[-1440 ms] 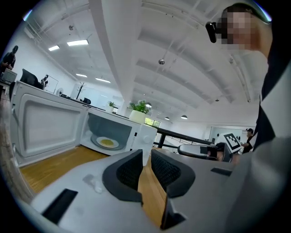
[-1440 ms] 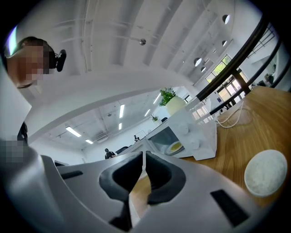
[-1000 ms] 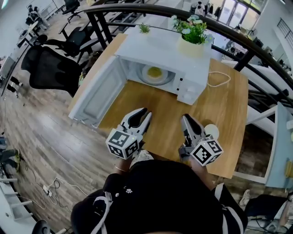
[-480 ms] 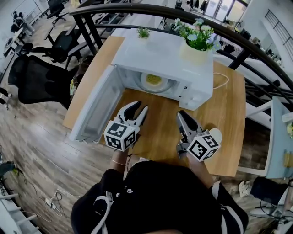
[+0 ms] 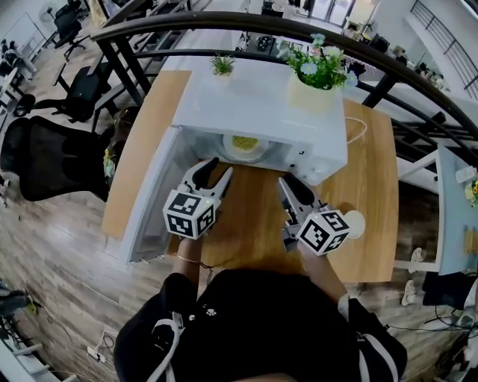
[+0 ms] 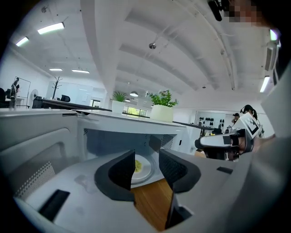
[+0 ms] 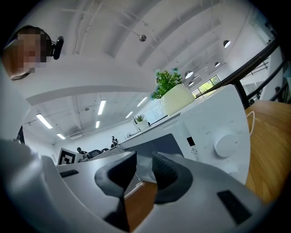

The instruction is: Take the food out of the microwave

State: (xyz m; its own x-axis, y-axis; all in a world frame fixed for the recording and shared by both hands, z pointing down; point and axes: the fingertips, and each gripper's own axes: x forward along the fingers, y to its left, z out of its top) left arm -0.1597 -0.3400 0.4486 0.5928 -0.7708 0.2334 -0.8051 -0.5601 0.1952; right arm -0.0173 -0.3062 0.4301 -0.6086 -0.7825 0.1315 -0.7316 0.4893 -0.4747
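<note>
A white microwave (image 5: 261,97) stands on the wooden table (image 5: 366,179) with its door (image 5: 153,190) swung open to the left. Inside, a white plate (image 5: 243,146) carries yellow food (image 6: 137,165). My left gripper (image 5: 214,169) is open and empty just in front of the opening, and the plate (image 6: 144,168) shows between its jaws. My right gripper (image 5: 288,183) is open with a narrower gap, also empty, in front of the control panel with its round knob (image 7: 226,144).
A potted flowering plant (image 5: 317,71) and a small green plant (image 5: 222,65) sit on the microwave's top. A white round object (image 5: 352,222) lies on the table right of my right gripper. A power cable (image 5: 357,130) loops behind. A black railing (image 5: 224,22) and office chairs (image 5: 52,157) surround the table.
Both grippers have moved forward toward the microwave; the left one now reaches the mouth of the opening. Both stay open and empty.
</note>
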